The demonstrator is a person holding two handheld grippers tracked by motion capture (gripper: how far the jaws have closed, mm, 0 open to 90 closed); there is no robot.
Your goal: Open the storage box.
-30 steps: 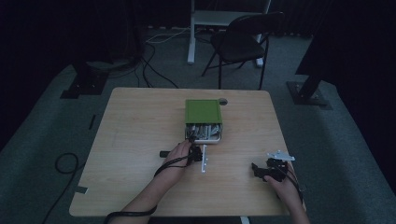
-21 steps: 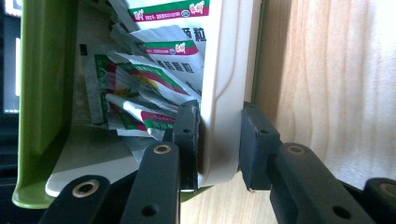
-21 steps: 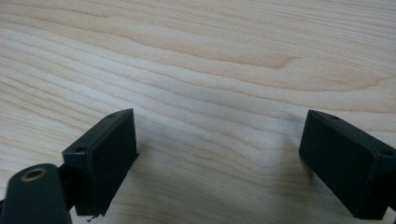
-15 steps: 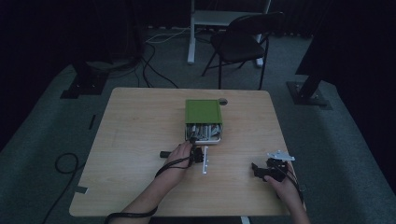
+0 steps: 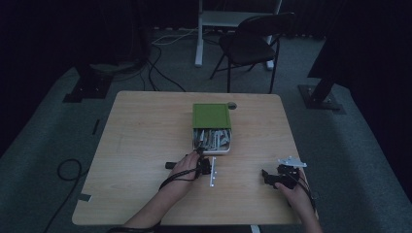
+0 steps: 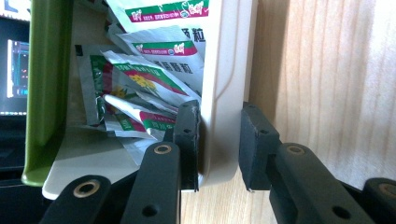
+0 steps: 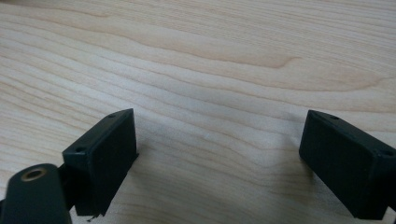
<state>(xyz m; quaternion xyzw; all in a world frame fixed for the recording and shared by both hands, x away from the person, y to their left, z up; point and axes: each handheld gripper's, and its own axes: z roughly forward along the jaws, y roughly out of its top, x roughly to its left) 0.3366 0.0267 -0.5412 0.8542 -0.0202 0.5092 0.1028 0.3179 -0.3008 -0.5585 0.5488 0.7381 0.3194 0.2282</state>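
1. The left tongs (image 6: 218,140) straddle the near wall of the box (image 6: 229,70): one jaw presses inside it, the other stands just off outside.
2. The box lies mid-counter (image 5: 145,145), its green lid (image 5: 211,115) slid back, sachets (image 6: 149,84) showing.
3. The right tongs (image 7: 218,158) gape wide over bare wood, well apart from the box.
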